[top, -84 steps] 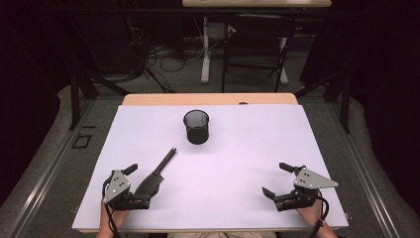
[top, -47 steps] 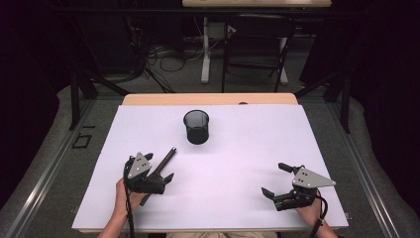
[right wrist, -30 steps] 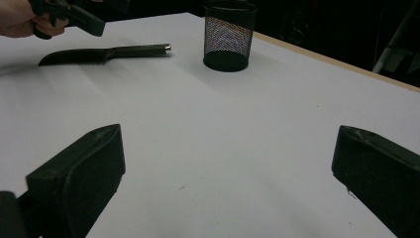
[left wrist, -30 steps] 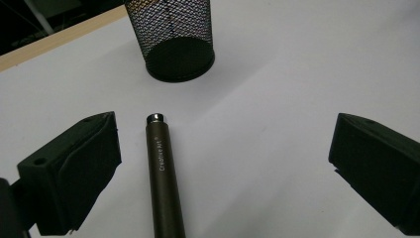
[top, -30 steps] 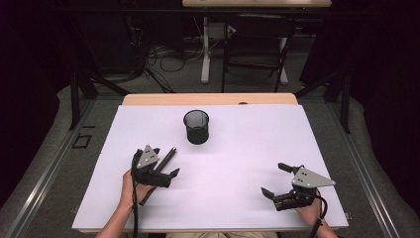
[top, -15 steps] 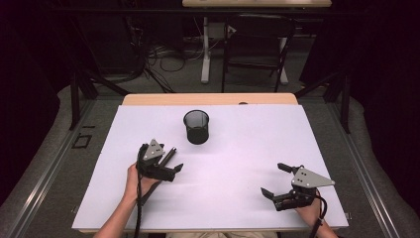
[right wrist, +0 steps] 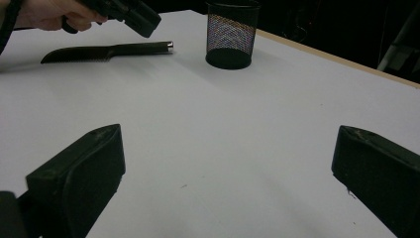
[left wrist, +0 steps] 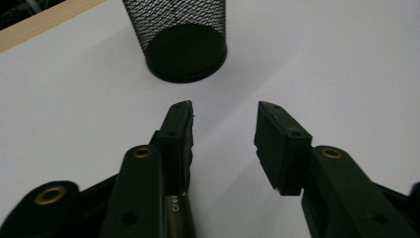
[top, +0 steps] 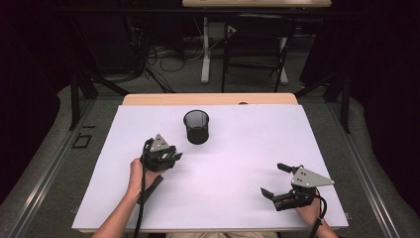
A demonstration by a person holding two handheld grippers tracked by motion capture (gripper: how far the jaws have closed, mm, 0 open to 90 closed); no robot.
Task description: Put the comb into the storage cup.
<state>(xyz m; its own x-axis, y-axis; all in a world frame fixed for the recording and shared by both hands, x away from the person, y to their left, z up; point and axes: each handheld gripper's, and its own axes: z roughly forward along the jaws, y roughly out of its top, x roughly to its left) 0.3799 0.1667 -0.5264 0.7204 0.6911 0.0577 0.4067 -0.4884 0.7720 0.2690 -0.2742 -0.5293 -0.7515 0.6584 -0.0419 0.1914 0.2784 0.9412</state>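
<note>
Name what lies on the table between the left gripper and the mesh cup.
Nothing: in the left gripper view, bare white table separates the left gripper from the mesh cup.

One black knife, one mesh cup, two claws, one white table.

Black mesh cup, black knife, white table.

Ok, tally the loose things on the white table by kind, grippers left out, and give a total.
Black wire-mesh cup: 1
Black serrated knife with a dark handle: 1
Total: 2
</note>
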